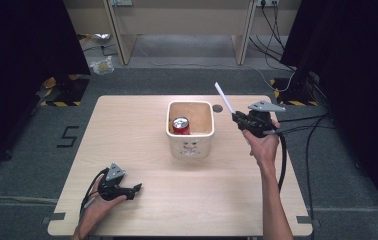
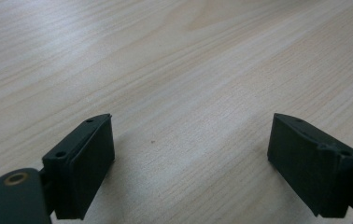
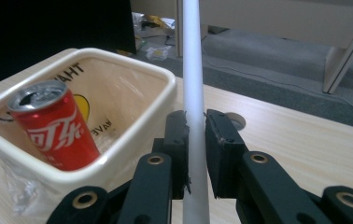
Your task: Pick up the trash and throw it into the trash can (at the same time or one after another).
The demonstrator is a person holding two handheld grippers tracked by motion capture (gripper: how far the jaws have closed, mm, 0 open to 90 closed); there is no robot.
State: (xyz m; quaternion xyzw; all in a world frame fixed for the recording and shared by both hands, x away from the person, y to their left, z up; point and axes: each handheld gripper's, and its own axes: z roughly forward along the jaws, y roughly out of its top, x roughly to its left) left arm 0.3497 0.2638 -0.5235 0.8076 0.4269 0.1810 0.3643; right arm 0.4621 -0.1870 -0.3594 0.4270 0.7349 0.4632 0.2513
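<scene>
A pale wooden table (image 1: 142, 200) stands on grey carpet. The right gripper (image 3: 194, 140) is clamped on a thin white plastic straw (image 3: 193, 70), which sticks up past its jaws. Just to its left sits a cream square bin (image 3: 132, 140) holding a red drink can (image 3: 55, 126), opened at the top. The straw could miss that small opening, or slip in the narrow grip. The left gripper (image 2: 191, 158) rests spread and empty, well apart.

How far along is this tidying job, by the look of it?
Done: a red can already sits in the cream bin. In hand: the right gripper is shut on a white straw beside the bin. Left: probably dropping the straw in. The left gripper rests open.
</scene>
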